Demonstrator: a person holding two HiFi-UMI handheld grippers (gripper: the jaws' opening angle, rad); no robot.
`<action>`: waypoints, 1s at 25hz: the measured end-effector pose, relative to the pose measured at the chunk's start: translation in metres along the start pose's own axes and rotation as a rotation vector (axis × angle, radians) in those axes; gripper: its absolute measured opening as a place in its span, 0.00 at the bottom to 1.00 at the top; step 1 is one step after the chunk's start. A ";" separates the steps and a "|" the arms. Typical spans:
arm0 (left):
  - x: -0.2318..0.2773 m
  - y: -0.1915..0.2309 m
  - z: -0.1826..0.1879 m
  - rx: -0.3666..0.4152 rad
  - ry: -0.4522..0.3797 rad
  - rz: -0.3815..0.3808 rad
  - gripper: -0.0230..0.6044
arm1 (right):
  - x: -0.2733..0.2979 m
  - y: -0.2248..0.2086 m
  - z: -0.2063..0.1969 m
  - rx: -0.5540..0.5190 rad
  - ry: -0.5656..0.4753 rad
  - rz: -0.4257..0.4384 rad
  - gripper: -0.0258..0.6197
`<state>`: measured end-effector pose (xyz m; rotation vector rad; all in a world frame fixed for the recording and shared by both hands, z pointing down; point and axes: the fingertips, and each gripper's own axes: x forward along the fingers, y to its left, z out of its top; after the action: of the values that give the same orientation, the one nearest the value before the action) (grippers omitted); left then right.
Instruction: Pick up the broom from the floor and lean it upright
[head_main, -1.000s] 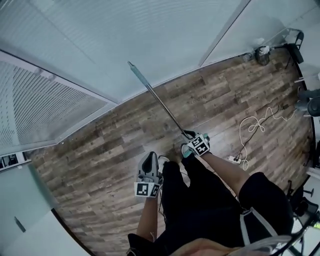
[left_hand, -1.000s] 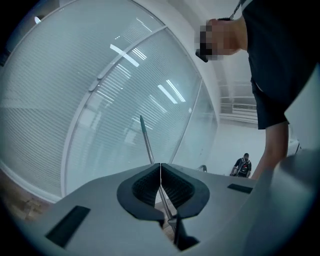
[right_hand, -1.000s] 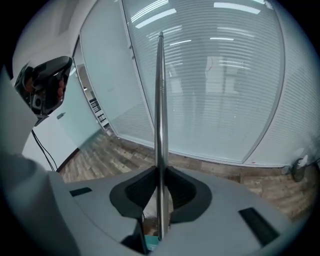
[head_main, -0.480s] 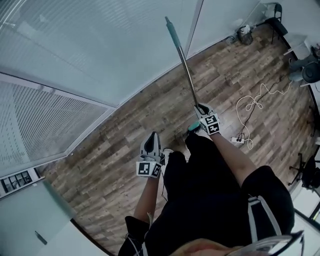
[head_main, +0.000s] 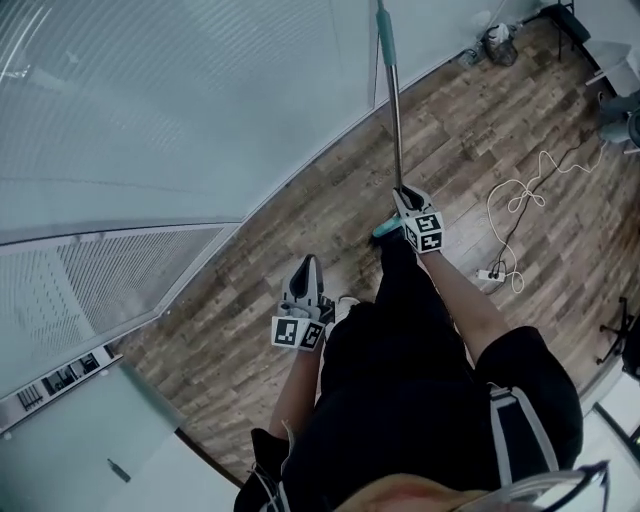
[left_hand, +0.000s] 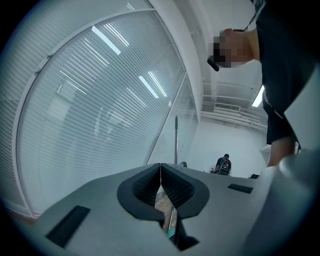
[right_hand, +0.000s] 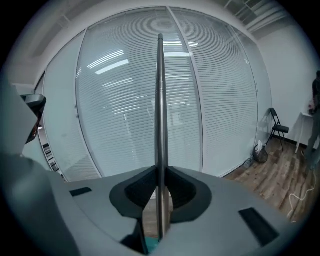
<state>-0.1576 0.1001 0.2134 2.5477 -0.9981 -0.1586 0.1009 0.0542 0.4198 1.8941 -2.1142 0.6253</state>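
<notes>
Two stages make up this job, and the first looks done: the broom (head_main: 394, 110) is off the wooden floor (head_main: 250, 300) and its metal shaft (right_hand: 159, 100) stands close to upright. The right gripper (head_main: 405, 200) is clenched on the lower part of that shaft. In the right gripper view the two jaws press on it from either side, and the bar runs straight out between them and past the tips. From this gripper the shaft rises ahead and upward, ending in a teal grip (head_main: 384, 30) far beyond the jaws, in front of the glass wall (head_main: 200, 120). A small teal part (head_main: 386, 230) shows just beside the gripper's body. The brush end cannot be made out.

The left gripper (head_main: 306, 270) holds nothing: its jaws are pressed together tip to tip. It is well apart from the broom, which stands off to its right and further forward. In the left gripper view the shaft shows only as a thin upright line beyond the jaws.

What remains, as I judge it, is the leaning. The top must come to rest against the glass wall, the foot must settle on the floor, and the right gripper must then let go. Whether the top touches the glass at this moment cannot be told.
</notes>
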 end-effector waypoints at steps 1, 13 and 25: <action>0.022 -0.001 -0.002 0.004 0.015 0.002 0.07 | 0.012 -0.018 0.004 0.027 -0.019 -0.008 0.16; 0.230 0.017 -0.026 -0.023 0.105 -0.054 0.07 | 0.152 -0.163 0.000 0.095 -0.019 -0.059 0.16; 0.353 0.117 -0.179 -0.081 0.152 -0.296 0.07 | 0.349 -0.234 -0.107 -0.013 -0.084 -0.089 0.16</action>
<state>0.0738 -0.1579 0.4382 2.5745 -0.5440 -0.0836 0.2729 -0.2222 0.7061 2.0283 -2.0650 0.5208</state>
